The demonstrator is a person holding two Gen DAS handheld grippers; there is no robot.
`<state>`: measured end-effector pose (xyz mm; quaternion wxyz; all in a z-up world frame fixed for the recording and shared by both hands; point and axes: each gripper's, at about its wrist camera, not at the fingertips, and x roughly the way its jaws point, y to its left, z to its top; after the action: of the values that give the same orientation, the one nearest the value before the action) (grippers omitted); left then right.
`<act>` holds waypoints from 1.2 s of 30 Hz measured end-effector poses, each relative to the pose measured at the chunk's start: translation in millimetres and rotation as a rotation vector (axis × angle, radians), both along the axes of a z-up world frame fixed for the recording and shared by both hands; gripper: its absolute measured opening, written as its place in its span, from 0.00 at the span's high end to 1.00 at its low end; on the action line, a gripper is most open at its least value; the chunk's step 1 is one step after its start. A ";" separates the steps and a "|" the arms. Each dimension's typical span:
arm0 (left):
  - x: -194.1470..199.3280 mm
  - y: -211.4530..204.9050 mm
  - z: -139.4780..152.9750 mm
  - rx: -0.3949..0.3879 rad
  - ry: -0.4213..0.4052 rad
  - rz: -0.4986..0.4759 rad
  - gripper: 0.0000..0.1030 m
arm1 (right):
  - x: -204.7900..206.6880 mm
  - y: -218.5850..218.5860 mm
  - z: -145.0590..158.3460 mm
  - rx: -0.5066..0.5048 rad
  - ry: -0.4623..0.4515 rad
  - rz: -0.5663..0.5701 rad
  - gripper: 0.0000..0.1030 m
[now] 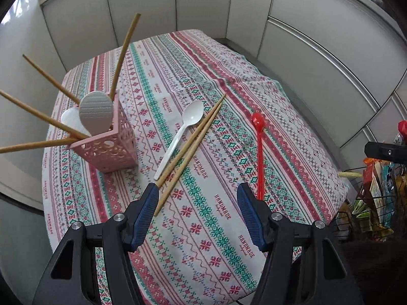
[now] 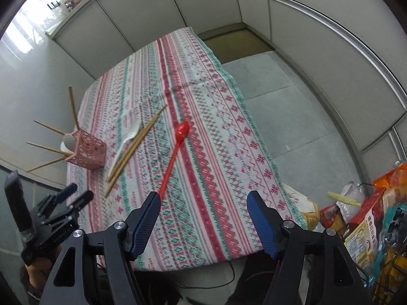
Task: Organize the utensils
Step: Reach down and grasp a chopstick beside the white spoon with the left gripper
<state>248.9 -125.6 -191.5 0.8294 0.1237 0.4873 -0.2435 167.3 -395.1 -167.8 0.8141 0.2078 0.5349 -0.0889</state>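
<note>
A pink perforated holder (image 1: 109, 143) stands at the left of the table and holds several wooden chopsticks and two white spoons; it also shows in the right wrist view (image 2: 87, 153). A white plastic spoon (image 1: 182, 133) lies beside a pair of wooden chopsticks (image 1: 189, 151) in the middle. A red plastic spoon (image 1: 259, 150) lies to their right, also seen in the right wrist view (image 2: 175, 150). My left gripper (image 1: 197, 190) is open and empty, above the near ends of the chopsticks and red spoon. My right gripper (image 2: 203, 198) is open and empty, near the red spoon's handle end.
The table wears a patterned red, green and white cloth (image 1: 203, 228). White cabinet panels (image 1: 152, 5) surround it. A wire rack of packaged goods (image 2: 368, 223) stands at the right. The left gripper (image 2: 73, 193) shows at the left of the right wrist view.
</note>
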 end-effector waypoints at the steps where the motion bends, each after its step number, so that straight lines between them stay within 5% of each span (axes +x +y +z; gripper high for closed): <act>1: 2.5 -4.0 -1.9 0.001 0.005 -0.004 0.35 | -0.4 -2.1 -3.8 -0.008 0.019 -0.004 0.30; 7: 20.7 -18.9 -8.5 -0.051 0.054 -0.011 0.37 | -1.0 -6.4 -22.7 0.001 0.125 0.023 0.30; 11: 33.3 -28.8 -17.5 -0.094 0.109 -0.009 0.69 | 2.3 -8.8 -26.9 0.006 0.132 0.019 0.30; 16: 47.6 -44.3 -28.6 -0.065 0.092 -0.021 0.79 | 11.7 -8.9 -36.2 0.048 0.130 0.044 0.29; 36: 108.7 -57.6 -85.3 -0.005 0.179 0.069 0.80 | 38.6 -28.0 -63.7 0.085 0.158 0.047 0.29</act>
<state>357.6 -183.2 -276.8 0.7907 0.0824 0.5628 -0.2263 205.8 -423.1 -231.5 0.7618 0.2218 0.6054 -0.0632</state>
